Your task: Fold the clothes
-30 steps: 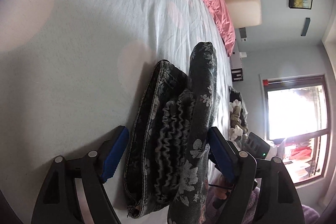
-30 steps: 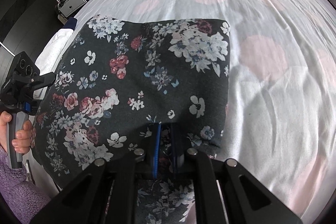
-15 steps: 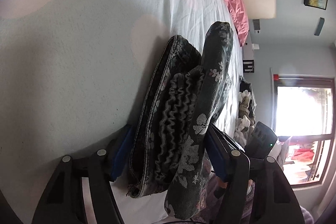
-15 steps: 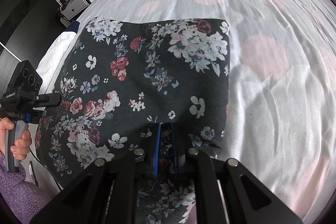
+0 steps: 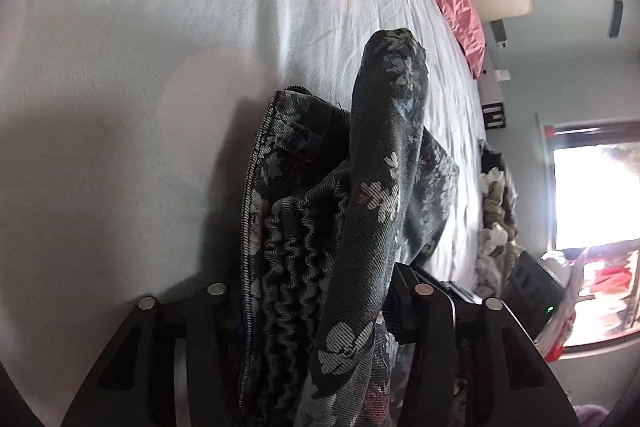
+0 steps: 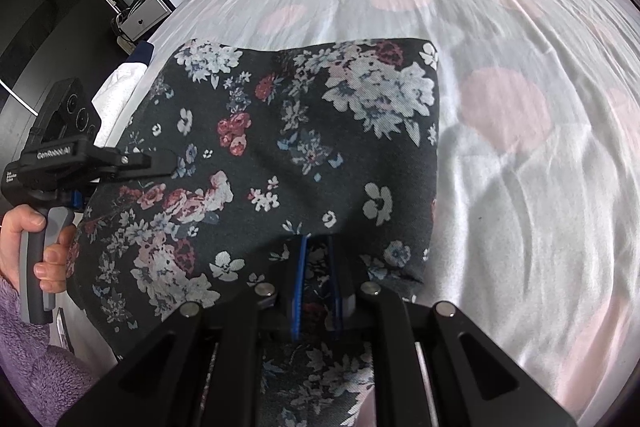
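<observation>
Now both tongs grip one floral garment [image 6: 288, 155] on the bed [image 6: 520, 27]: right tongs [image 6: 316, 287] clamped on its near hem. Left tongs [image 5: 316, 291] have just been closing around the bunched edge; lift both together, level

Left gripper [image 6: 160, 163]: black frame, grey handle, white lettering | right gripper [image 6: 318, 267]: blue-edged pads, silver screws | sleeve [image 6: 24, 339]: purple fleece
</observation>
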`<state>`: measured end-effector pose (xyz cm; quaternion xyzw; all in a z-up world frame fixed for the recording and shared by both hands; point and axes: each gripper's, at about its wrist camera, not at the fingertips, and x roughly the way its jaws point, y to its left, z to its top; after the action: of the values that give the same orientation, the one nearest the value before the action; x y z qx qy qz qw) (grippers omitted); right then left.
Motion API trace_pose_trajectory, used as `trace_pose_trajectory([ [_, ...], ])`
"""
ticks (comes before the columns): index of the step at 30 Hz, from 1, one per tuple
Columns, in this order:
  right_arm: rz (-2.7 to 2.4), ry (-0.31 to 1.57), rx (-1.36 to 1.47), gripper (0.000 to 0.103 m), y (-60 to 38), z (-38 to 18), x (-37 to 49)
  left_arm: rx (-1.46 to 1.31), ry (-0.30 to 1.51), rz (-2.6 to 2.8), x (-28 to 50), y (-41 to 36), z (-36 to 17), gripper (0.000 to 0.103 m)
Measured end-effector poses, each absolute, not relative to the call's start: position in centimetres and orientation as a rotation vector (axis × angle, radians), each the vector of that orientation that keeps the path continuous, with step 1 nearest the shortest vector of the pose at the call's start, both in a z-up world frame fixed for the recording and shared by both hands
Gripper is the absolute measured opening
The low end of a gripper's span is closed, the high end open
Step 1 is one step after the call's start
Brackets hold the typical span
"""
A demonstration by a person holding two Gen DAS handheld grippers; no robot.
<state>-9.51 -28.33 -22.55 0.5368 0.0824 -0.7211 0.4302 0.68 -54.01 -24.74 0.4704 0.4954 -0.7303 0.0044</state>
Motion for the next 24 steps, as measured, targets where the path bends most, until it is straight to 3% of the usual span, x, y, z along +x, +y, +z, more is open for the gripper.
trace_pose_trajectory([
  [8,-1.885,0.107,1.242,0.012,-24.8,-19.7,-10.7,1.458,1.58,-2.282,1.5,-54.3,-25.3,0.042],
  [10,-1.934,0.045,1.288,0.021,-22.6,-19.6,-12.2,1.453,1.594,-2.282,1.7,-54.3,-25.4,0.042],
  [12,-1.96,-0.023,1.374,0.041,-20.3,-20.7,-13.7,1.448,1.611,-2.283,1.8,-54.5,-25.5,0.041],
  [15,-1.946,-0.165,1.485,0.045,-17.4,-22.6,-14.8,1.444,1.611,-2.29,1.9,-54.6,-25.5,0.041],
  [18,-1.838,-0.306,1.555,0.046,-16.9,-24.4,-15.1,1.443,1.605,-2.291,1.8,-54.5,-25.4,0.041],
  [24,-1.708,-0.384,1.541,0.044,-19.3,-25.6,-14.5,1.441,1.594,-2.294,1.8,-54.5,-25.3,0.041],
])
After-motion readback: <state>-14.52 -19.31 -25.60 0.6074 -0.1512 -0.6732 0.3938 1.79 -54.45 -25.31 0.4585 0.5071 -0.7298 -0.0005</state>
